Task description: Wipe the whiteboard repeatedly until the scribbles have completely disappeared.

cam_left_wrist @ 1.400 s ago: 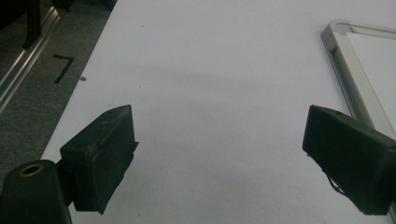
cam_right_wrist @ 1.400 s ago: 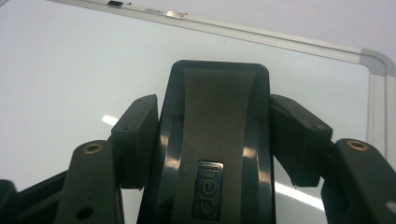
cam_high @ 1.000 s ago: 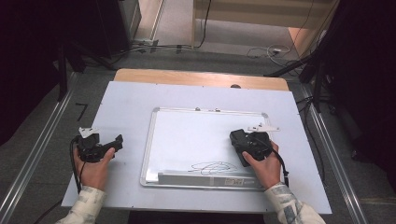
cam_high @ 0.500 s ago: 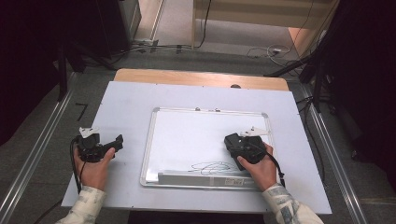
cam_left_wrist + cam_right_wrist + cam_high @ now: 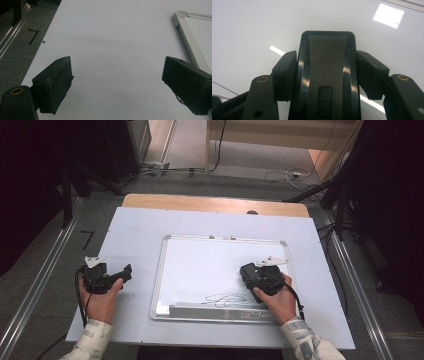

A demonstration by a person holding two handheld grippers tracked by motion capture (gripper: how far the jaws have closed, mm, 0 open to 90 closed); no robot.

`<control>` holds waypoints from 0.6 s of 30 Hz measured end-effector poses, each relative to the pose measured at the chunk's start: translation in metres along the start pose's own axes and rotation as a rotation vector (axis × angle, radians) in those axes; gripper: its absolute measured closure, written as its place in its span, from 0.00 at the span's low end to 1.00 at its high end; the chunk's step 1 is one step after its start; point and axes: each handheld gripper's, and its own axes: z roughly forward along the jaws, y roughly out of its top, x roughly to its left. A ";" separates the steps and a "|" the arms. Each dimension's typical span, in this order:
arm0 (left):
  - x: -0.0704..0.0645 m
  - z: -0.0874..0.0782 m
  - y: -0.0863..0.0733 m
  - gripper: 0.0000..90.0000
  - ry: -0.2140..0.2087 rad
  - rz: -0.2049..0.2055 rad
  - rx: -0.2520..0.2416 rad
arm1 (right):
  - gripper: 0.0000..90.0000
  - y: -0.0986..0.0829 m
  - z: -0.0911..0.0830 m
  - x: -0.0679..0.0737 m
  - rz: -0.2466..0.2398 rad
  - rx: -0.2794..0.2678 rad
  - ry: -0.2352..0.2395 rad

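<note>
A framed whiteboard [image 5: 225, 255] lies on the pale table top, with a black scribble [image 5: 227, 298] near its front edge. My right gripper [image 5: 248, 271] is over the board just right of and behind the scribble, shut on a black whiteboard eraser [image 5: 327, 75] marked "deli" that lies against the white surface. Its two jaws press the eraser's sides. My left gripper [image 5: 126, 271] rests on the table left of the board, open, with nothing between its fingers [image 5: 53, 83]. The whiteboard's metal frame corner [image 5: 180, 22] shows at the upper right of the left gripper view.
The pale table sheet [image 5: 135, 235] ends at a wooden strip [image 5: 215, 204] at the back. Metal rails [image 5: 40, 280] run along both sides on the floor. A black tape mark [image 5: 87, 239] lies left of the table. Cables [image 5: 280, 175] trail on the floor behind.
My right gripper has slid left and slightly toward the front across the whiteboard with the eraser in it, closer to the scribble. The left gripper has stayed in place.
</note>
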 end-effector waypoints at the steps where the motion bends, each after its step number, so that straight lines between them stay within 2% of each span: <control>1: 0.000 0.000 0.000 0.11 0.000 0.000 0.000 | 0.41 0.000 0.000 0.001 -0.005 0.001 0.000; 10: 0.000 0.000 0.000 0.11 -0.002 0.000 -0.001 | 0.43 -0.001 -0.001 0.009 -0.041 0.003 -0.002; 18: 0.000 0.000 0.000 0.11 -0.002 -0.001 -0.004 | 0.43 -0.001 -0.001 0.012 -0.041 -0.003 0.012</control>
